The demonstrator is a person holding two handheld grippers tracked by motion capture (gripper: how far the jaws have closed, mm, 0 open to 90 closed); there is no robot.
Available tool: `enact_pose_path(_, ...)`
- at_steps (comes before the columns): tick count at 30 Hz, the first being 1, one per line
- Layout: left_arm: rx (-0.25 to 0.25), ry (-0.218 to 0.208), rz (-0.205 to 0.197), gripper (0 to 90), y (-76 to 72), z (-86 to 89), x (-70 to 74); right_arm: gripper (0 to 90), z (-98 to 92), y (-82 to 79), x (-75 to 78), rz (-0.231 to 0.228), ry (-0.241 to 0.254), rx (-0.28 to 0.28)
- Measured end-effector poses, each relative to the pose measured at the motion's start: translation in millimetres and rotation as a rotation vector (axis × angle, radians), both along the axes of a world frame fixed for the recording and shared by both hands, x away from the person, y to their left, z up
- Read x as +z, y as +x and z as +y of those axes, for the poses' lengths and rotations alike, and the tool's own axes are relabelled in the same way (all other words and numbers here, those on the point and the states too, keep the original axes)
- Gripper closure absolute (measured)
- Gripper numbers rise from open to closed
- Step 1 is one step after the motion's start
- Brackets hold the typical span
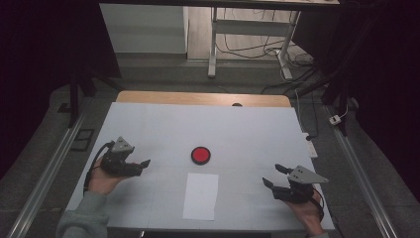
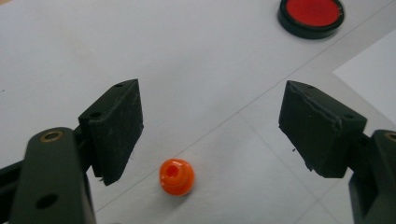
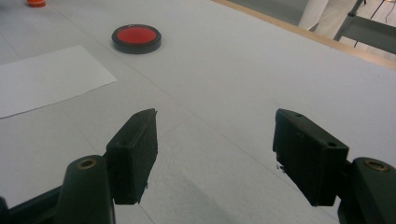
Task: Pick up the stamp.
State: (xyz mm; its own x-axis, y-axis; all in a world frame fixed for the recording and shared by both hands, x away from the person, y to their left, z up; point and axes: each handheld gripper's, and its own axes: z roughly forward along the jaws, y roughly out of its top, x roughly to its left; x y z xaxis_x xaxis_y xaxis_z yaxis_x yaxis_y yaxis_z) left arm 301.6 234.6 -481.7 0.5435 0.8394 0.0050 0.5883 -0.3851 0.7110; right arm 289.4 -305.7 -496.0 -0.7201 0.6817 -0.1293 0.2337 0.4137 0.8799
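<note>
Jaws of the left gripper (image 2: 210, 126) gape wide; orange cap (image 2: 176, 177) lies between them, untouched.

Orange piece (image 3: 36, 3) cut off; red disc (image 2: 311, 16) clipped

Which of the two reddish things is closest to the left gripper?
The small orange cap. It sits right between the left gripper's open jaws, while the red disc in the black ring lies farther away.

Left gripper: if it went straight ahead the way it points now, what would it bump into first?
Most likely the small orange cap, lying on the table just ahead between the open fingers of the left gripper. Beyond it sits the red disc, though depth is hard to judge.
</note>
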Motion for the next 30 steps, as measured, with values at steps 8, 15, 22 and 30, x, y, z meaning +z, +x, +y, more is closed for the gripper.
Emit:
enact_pose_path(8,0.014,-0.006,0.017,22.2,3.9,10.2,-4.0,30.8,0.9,-1.4,-0.7,0.001,-0.013,-0.009)
enact_pose_path(15,0.032,0.017,0.032,22.4,3.9,13.2,-12.0,31.2,0.1,-3.2,-1.6,0.002,-0.012,-0.009)
enact_pose_path(22,0.041,0.026,0.031,24.2,1.0,17.7,-19.5,31.4,-0.5,-2.7,-2.5,0.005,-0.015,-0.013)
enact_pose_path(30,0.028,0.037,0.033,29.7,-3.7,16.5,-29.6,31.7,0.3,-2.6,-3.4,0.009,-0.021,-0.014)
